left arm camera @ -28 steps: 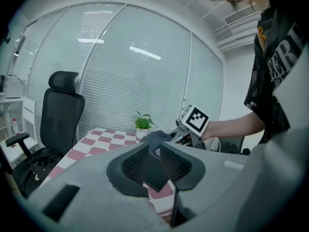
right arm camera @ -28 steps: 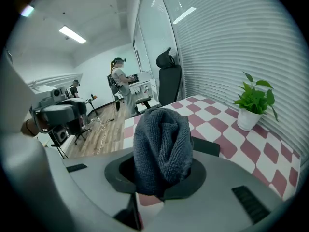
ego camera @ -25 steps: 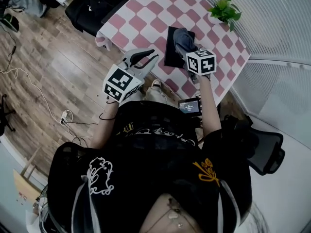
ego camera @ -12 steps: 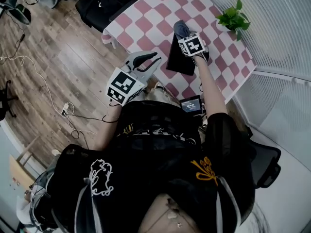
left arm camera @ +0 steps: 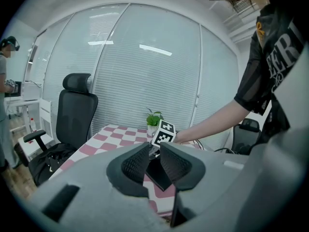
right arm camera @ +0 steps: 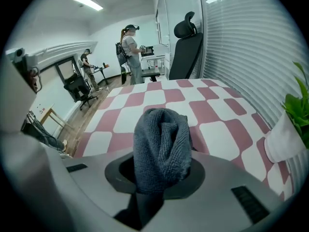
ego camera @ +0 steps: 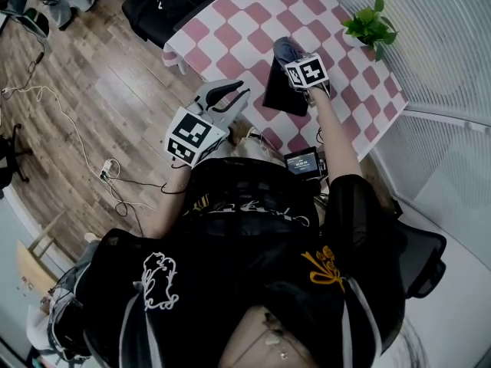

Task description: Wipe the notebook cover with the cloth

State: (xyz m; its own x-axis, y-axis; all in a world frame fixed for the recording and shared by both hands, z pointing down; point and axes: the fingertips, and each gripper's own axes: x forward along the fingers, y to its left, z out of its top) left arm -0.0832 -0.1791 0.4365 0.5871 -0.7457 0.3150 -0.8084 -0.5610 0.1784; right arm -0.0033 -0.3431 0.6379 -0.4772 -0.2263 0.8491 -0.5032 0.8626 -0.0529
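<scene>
At notebook's (ego camera: 282, 95) far edge, right tool (right arm camera: 160, 170) clamps cloth (right arm camera: 161, 132).

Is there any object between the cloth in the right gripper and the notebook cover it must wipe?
Nothing visible does. The right gripper, shut on the cloth, is at the far end of the notebook. The cover shows bare, and the potted plant stands apart, off to the side.
</scene>
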